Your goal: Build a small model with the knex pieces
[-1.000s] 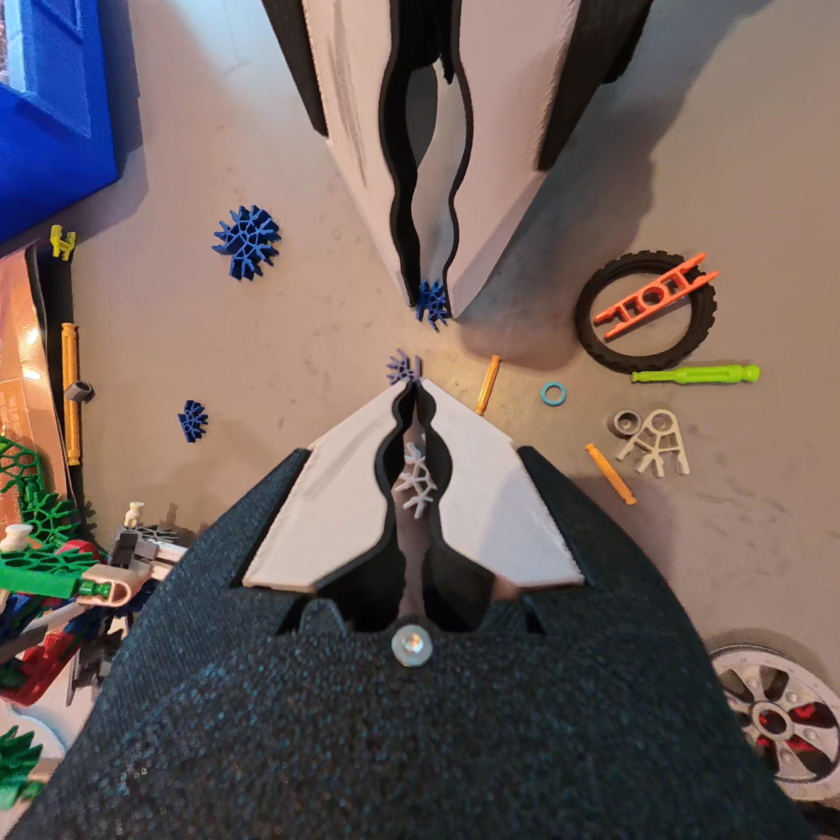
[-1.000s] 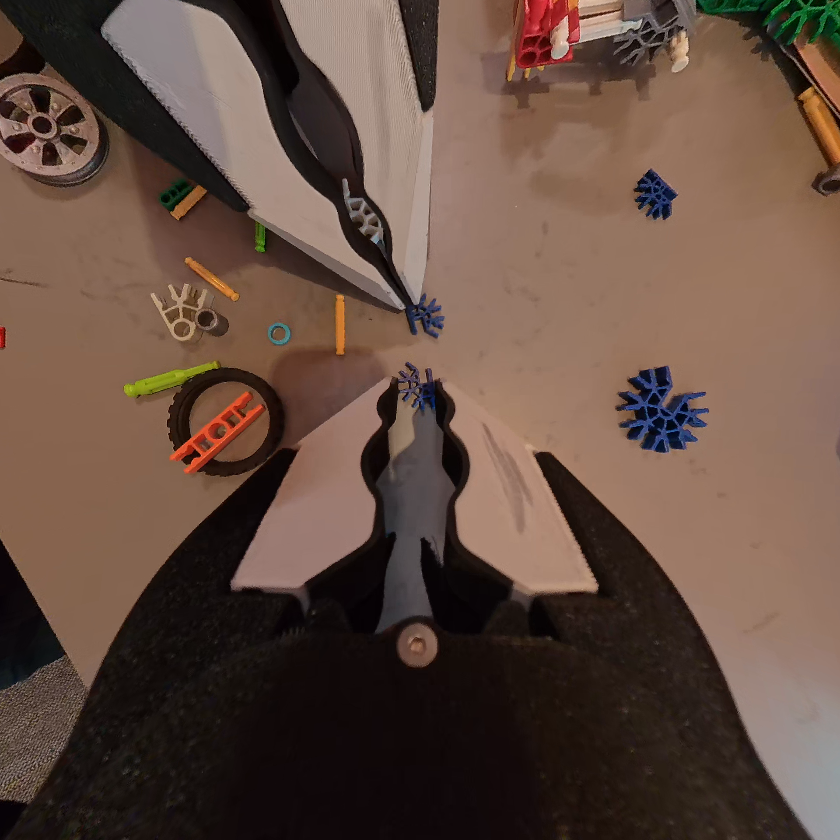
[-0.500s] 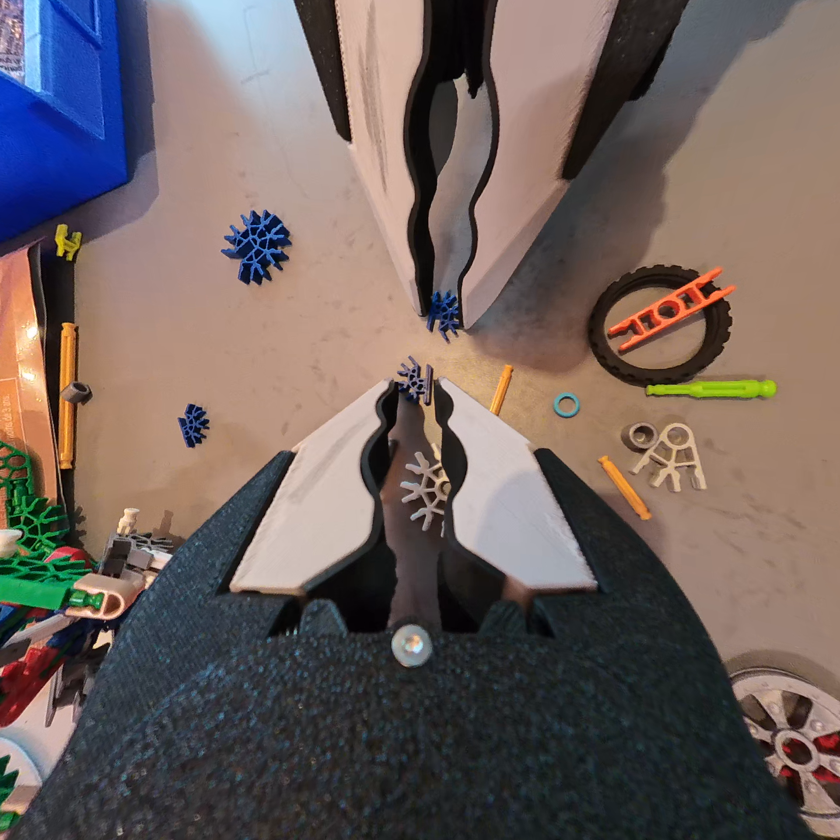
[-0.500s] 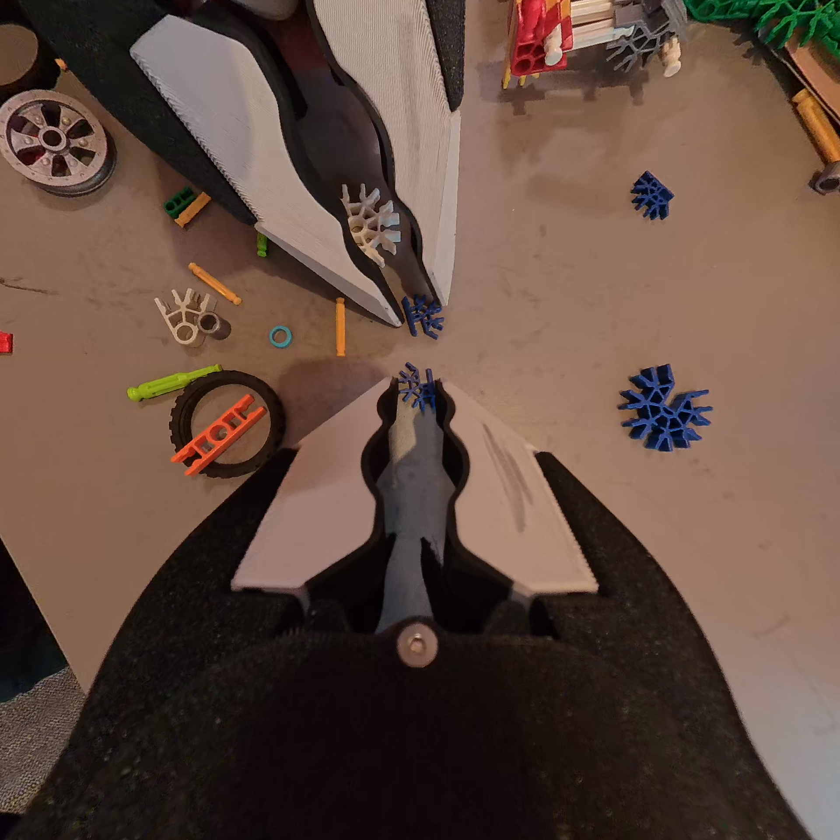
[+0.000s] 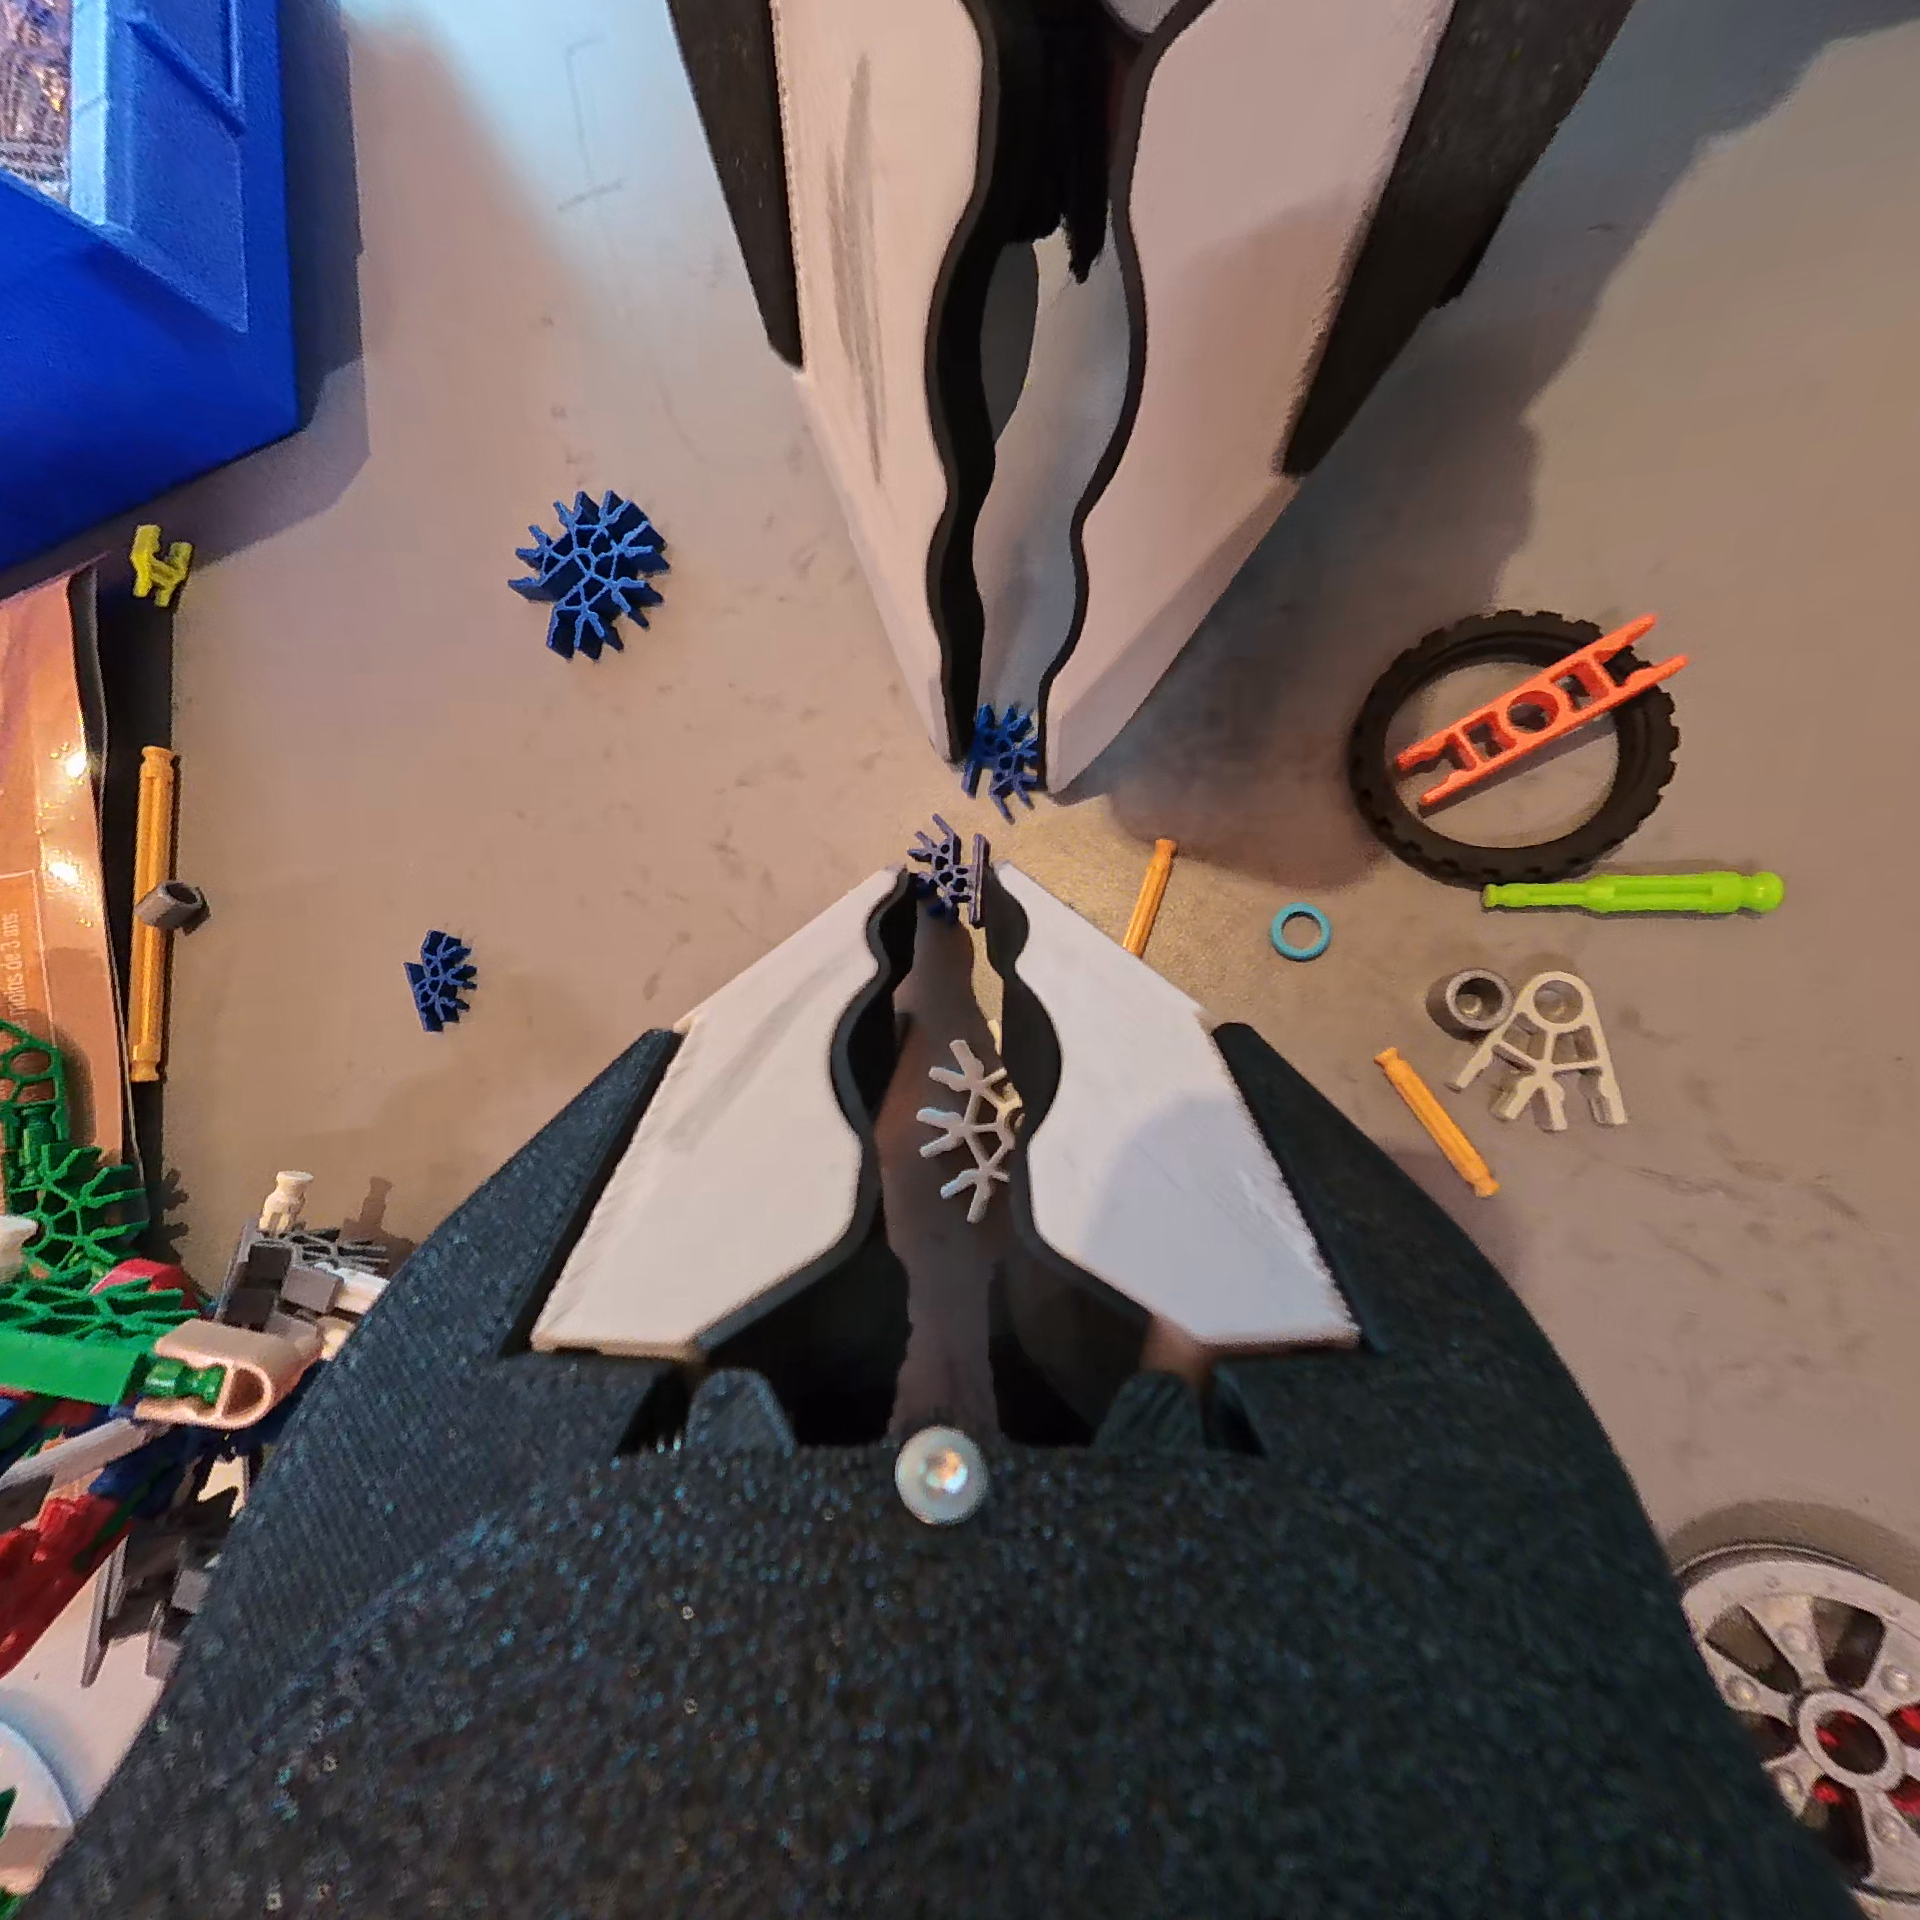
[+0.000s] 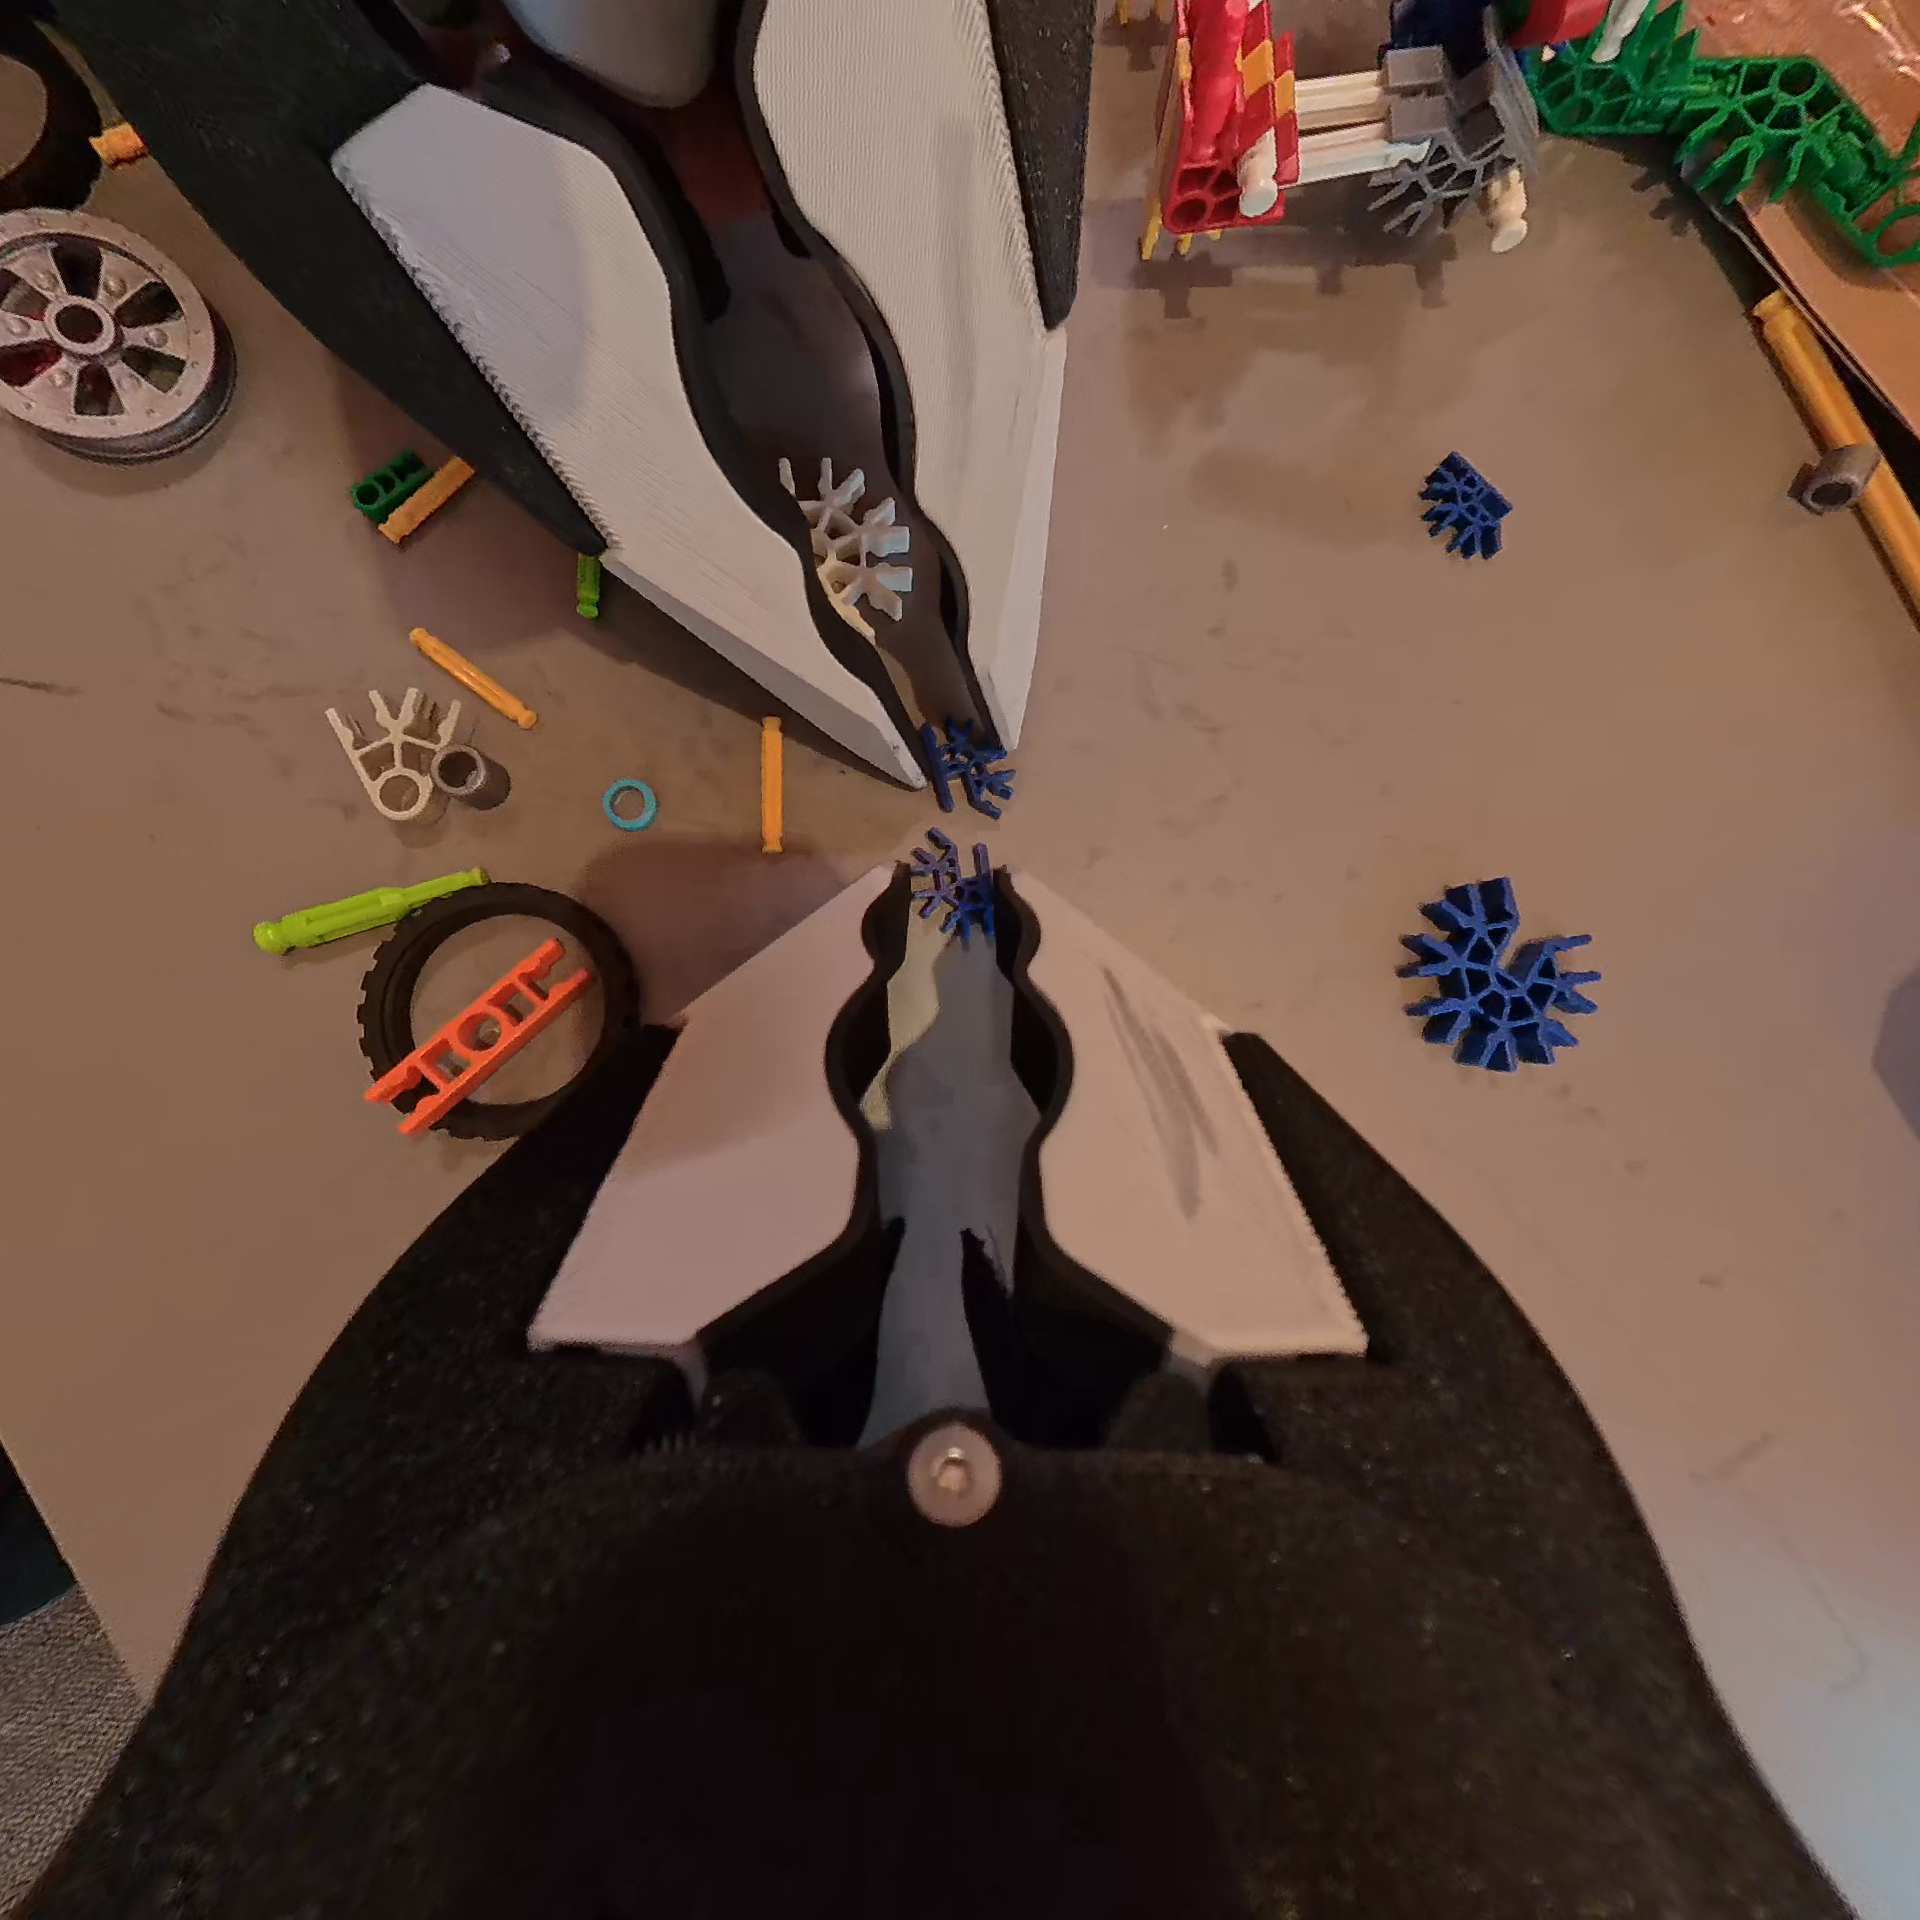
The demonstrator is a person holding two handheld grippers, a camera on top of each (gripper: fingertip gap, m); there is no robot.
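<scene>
My left gripper point(image 5: 948, 881) is shut on a small blue snowflake connector point(image 5: 943, 862) at its fingertips. My right gripper point(image 5: 1003, 750) comes in from the top, tip to tip with it, and is shut on a second small blue connector point(image 5: 1000, 756). A narrow gap separates the two connectors. In the right wrist view my right gripper point(image 6: 951, 891) holds its connector point(image 6: 954, 896), facing the left gripper point(image 6: 961, 758) and its connector point(image 6: 968, 771). A pale grey snowflake connector point(image 5: 971, 1122) shows between the left fingers; it also appears in the right wrist view point(image 6: 854, 540).
On the grey table point(image 5: 416, 790) lie a large blue connector point(image 5: 592, 574), a small blue one point(image 5: 442, 977), a black tyre point(image 5: 1382, 800) with an orange piece, a green rod point(image 5: 1631, 894), a teal ring point(image 5: 1301, 930) and a silver wheel point(image 5: 1829, 1725). A blue box point(image 5: 125, 260) stands far left. The grippers are tip to tip, or close to it. About 9 cm separates my right fingertips from the green rod point(image 5: 1631, 894). The right camera catches it too, in the right wrist view point(image 6: 366, 902).
My left gripper's jaws stand wider apart than a second ago, so the pale grey connector shows more. The right gripper has shifted slightly. Both blue connectors stay at the tips.
</scene>
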